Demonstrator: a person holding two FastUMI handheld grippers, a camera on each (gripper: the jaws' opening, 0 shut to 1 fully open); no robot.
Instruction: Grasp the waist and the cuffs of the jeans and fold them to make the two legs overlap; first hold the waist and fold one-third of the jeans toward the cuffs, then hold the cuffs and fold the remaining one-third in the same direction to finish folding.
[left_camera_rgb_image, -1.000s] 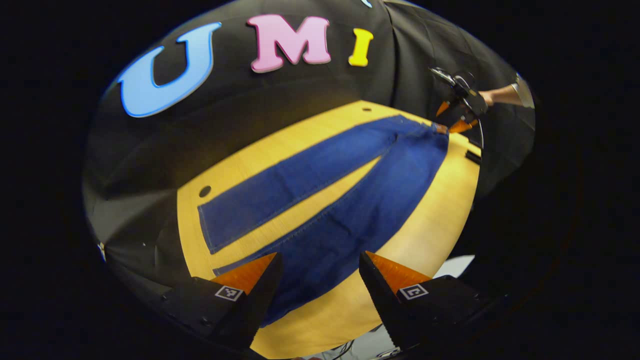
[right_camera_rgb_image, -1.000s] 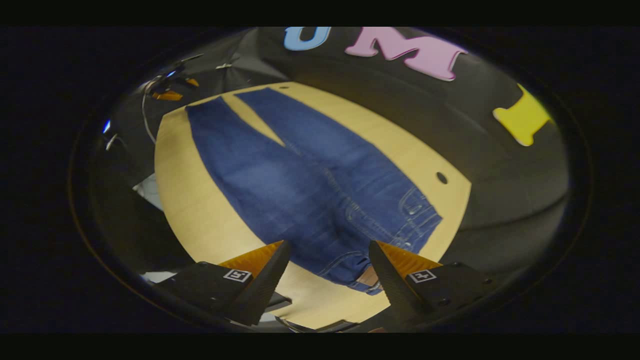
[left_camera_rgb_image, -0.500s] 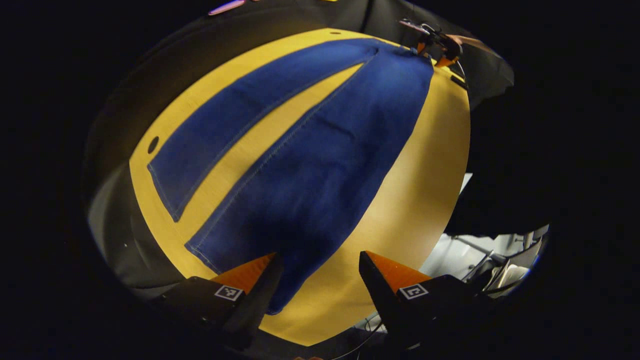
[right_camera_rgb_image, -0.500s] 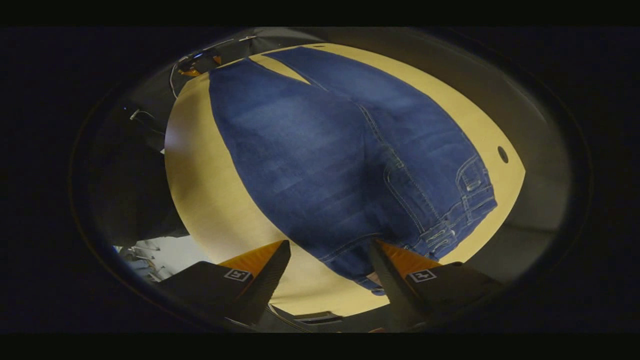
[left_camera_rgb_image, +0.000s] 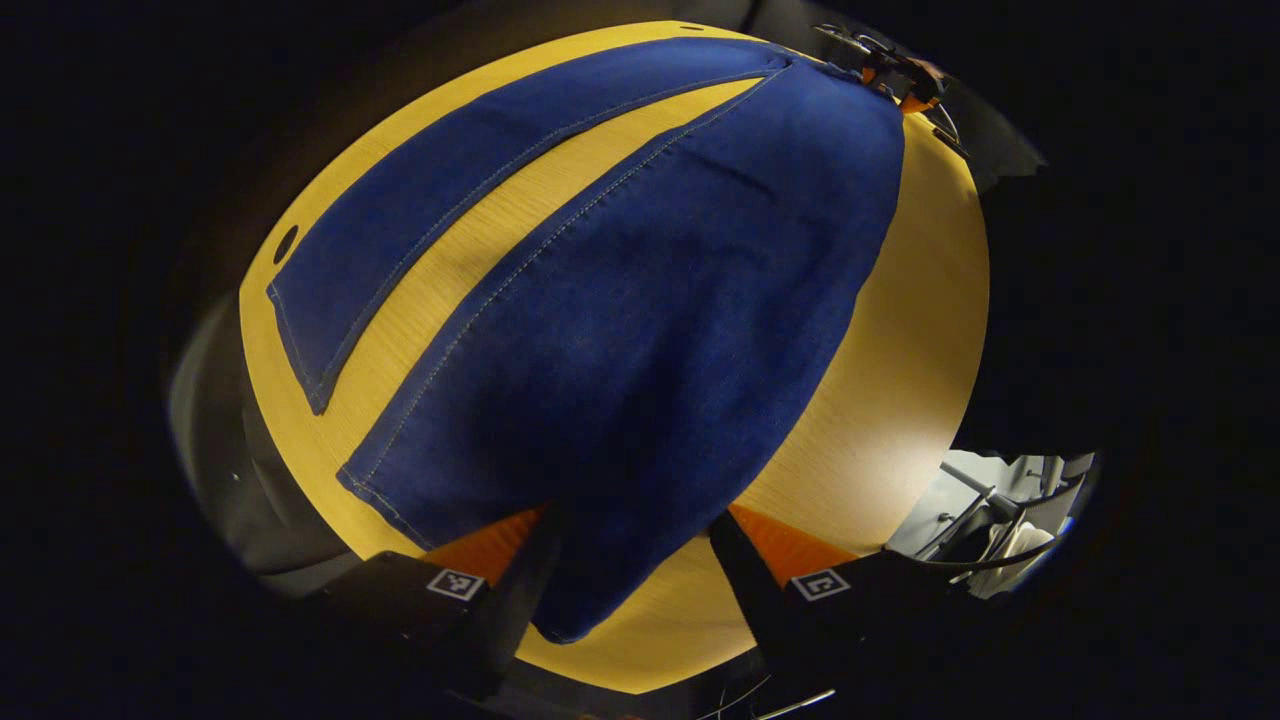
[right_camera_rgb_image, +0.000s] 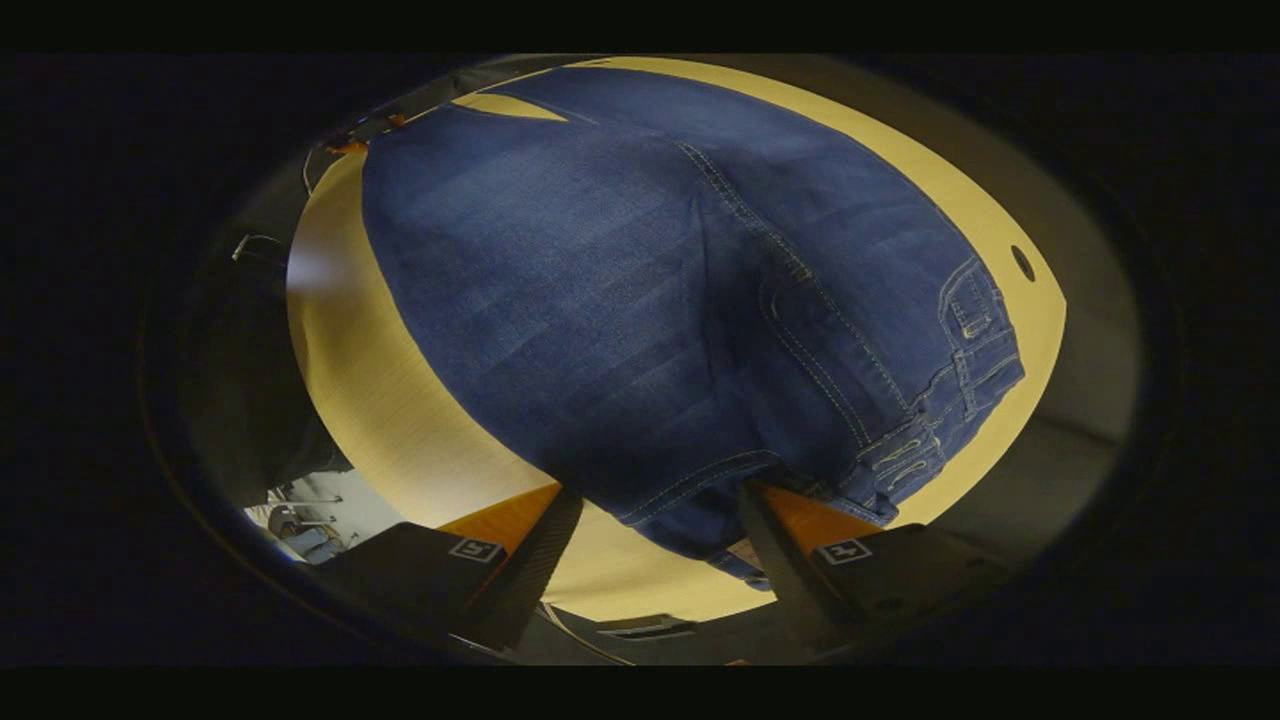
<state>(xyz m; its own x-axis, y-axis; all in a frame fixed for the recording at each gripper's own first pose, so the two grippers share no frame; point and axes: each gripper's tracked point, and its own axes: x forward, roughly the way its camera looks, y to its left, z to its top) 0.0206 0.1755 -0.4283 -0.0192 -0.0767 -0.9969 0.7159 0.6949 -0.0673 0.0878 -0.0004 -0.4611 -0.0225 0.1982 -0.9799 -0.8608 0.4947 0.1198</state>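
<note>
Jeans flat on table, legs apart. Left gripper spread over near cuff, right gripper spread at waist. Next: pinch, overlap legs.

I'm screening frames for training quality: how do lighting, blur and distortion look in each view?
Left gripper view: fisheye bulges the jeans; table evenly lit and warm; denim near the fingers soft and shadowed. Right gripper view: waist stitching crisp, a pale glare patch on the table's left edge.
</note>
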